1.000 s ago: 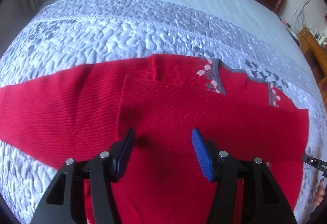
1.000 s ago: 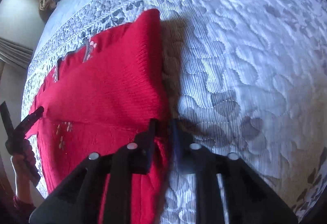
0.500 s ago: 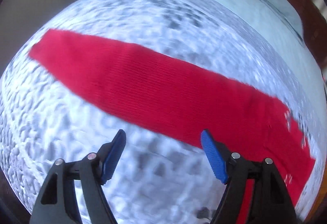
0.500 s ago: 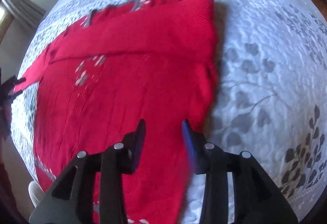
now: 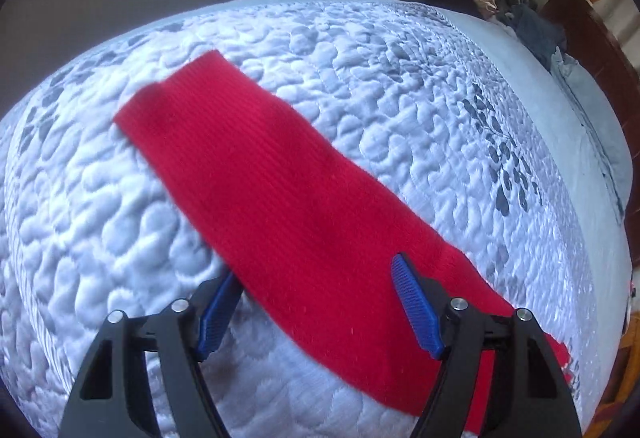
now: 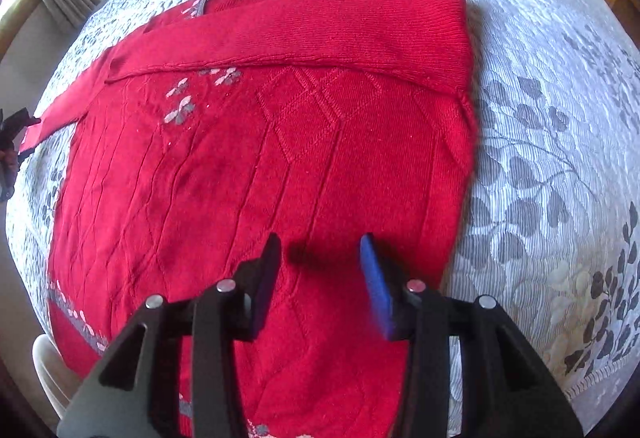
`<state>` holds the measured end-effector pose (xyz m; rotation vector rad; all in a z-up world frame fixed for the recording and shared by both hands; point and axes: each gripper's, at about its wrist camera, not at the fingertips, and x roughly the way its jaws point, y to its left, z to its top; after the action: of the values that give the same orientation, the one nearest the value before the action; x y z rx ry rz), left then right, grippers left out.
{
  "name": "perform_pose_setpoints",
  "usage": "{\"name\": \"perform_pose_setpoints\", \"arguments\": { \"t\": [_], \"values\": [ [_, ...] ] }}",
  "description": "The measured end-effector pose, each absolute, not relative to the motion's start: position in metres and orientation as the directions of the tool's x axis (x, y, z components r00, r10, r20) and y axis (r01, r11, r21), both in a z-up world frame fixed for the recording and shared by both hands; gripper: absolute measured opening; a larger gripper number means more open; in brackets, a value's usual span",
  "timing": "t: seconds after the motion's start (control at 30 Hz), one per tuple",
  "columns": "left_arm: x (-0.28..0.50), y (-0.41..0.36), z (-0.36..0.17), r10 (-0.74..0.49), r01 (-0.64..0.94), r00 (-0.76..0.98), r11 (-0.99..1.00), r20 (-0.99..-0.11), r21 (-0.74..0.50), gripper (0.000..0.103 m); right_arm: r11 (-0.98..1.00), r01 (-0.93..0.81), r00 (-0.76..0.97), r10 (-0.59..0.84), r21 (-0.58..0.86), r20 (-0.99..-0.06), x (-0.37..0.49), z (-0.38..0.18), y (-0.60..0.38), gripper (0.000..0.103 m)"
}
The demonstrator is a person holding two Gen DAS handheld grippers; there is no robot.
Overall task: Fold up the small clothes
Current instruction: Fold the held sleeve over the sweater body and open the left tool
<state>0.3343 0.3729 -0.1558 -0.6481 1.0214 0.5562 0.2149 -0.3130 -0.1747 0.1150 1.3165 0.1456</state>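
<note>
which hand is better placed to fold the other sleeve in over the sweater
Left. The left gripper hangs open right over the outstretched red sleeve lying flat on the quilt. The right gripper, opening with nothing between its fingers, sits over the sweater body beside the sleeve already folded.

My left tongs point steeply down, jaws spread wide, gripping nothing. My right tongs point down too, jaws opening, pads clear.
</note>
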Motion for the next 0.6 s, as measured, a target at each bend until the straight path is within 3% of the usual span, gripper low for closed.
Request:
{"name": "perform_pose_setpoints", "arguments": {
  "t": [0.1, 0.17, 0.27, 0.4, 0.6],
  "values": [
    [0.338, 0.38, -0.155, 0.155, -0.699, 0.422, 0.683, -0.893, -0.212, 0.058, 0.987, -0.044, 0.249, 0.16, 0.154, -0.955, 0.217, -0.178, -0.308, 0.046],
    [0.339, 0.386, -0.155, 0.178, -0.714, 0.422, 0.669, -0.889, -0.205, 0.035, 0.989, -0.052, 0.254, 0.15, 0.142, -0.956, 0.216, -0.18, -0.305, 0.048],
    [0.336, 0.389, -0.149, 0.157, -0.704, 0.487, 0.653, -0.859, -0.28, 0.012, 0.99, -0.061, 0.265, 0.138, 0.126, -0.954, 0.214, -0.18, -0.302, 0.05],
    [0.337, 0.364, -0.119, 0.17, -0.611, 0.604, 0.726, -0.779, -0.315, 0.007, 0.989, -0.06, 0.274, 0.145, 0.133, -0.951, 0.211, -0.181, -0.303, 0.051],
    [0.346, 0.291, -0.07, 0.062, -0.421, 0.733, 0.824, -0.678, -0.379, 0.007, 0.986, -0.049, 0.28, 0.166, 0.159, -0.945, 0.203, -0.177, -0.309, 0.051]
  ]
}}
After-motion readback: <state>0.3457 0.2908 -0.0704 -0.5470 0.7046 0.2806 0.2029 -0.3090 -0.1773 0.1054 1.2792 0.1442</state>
